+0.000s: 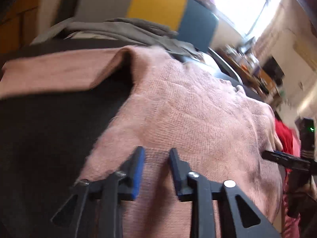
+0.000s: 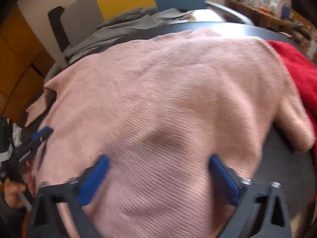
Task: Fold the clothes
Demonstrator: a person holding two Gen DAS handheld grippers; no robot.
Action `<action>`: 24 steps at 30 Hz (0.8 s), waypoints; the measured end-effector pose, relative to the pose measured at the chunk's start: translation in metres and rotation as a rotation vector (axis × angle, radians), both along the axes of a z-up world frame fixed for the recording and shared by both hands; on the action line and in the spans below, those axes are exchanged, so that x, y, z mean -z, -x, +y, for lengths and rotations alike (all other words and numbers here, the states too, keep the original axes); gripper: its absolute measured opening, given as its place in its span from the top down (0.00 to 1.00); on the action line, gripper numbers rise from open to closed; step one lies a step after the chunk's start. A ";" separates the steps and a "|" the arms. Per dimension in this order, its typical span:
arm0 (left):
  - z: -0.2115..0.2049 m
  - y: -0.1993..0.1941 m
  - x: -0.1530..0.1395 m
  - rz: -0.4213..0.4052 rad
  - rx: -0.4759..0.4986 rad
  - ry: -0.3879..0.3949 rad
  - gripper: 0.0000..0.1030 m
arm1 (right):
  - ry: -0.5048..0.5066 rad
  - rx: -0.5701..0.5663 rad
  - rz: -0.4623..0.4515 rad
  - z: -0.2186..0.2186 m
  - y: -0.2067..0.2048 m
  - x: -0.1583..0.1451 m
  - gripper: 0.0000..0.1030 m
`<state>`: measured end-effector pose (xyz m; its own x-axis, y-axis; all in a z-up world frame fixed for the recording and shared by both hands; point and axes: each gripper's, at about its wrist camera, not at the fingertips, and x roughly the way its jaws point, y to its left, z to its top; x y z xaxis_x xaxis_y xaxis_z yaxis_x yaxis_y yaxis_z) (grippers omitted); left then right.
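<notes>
A pink knit sweater (image 1: 194,111) lies spread on a dark table (image 1: 49,129); it fills the right wrist view (image 2: 168,99). One sleeve (image 1: 59,71) lies out to the left. My left gripper (image 1: 156,152) hovers over the sweater's near hem, its jaws a narrow gap apart with nothing between them. My right gripper (image 2: 158,162) is wide open over the sweater's near edge. Each gripper shows in the other's view: the right one (image 1: 277,156), the left one (image 2: 37,136).
A grey garment (image 1: 122,29) lies at the table's far side, also in the right wrist view (image 2: 118,27). A red garment (image 2: 297,67) lies beside the sweater on the right. Yellow and blue panels (image 1: 158,8) stand behind. A cluttered shelf (image 2: 267,6) is at the back right.
</notes>
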<state>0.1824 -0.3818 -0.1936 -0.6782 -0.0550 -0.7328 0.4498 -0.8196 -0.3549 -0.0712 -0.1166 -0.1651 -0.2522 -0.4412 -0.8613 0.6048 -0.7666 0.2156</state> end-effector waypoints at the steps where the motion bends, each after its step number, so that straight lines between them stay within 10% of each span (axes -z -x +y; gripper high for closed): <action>1: -0.002 -0.012 0.003 0.011 -0.031 -0.018 0.78 | -0.004 -0.026 0.009 -0.010 0.002 0.001 0.00; 13: 0.008 -0.064 0.001 -0.035 -0.212 0.043 0.79 | -0.007 -0.234 0.086 -0.103 0.014 0.006 0.00; 19: 0.016 -0.047 -0.030 -0.067 -0.138 0.052 0.70 | 0.321 -0.083 -0.061 -0.016 0.021 -0.023 0.00; 24: 0.034 -0.008 -0.054 -0.005 -0.016 0.039 0.69 | 0.392 0.102 -0.058 0.061 0.030 -0.031 0.02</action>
<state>0.1901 -0.3481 -0.1393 -0.6732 -0.0943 -0.7335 0.4648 -0.8254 -0.3205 -0.1008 -0.0556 -0.1344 -0.2676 -0.7137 -0.6473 0.5079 -0.6754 0.5347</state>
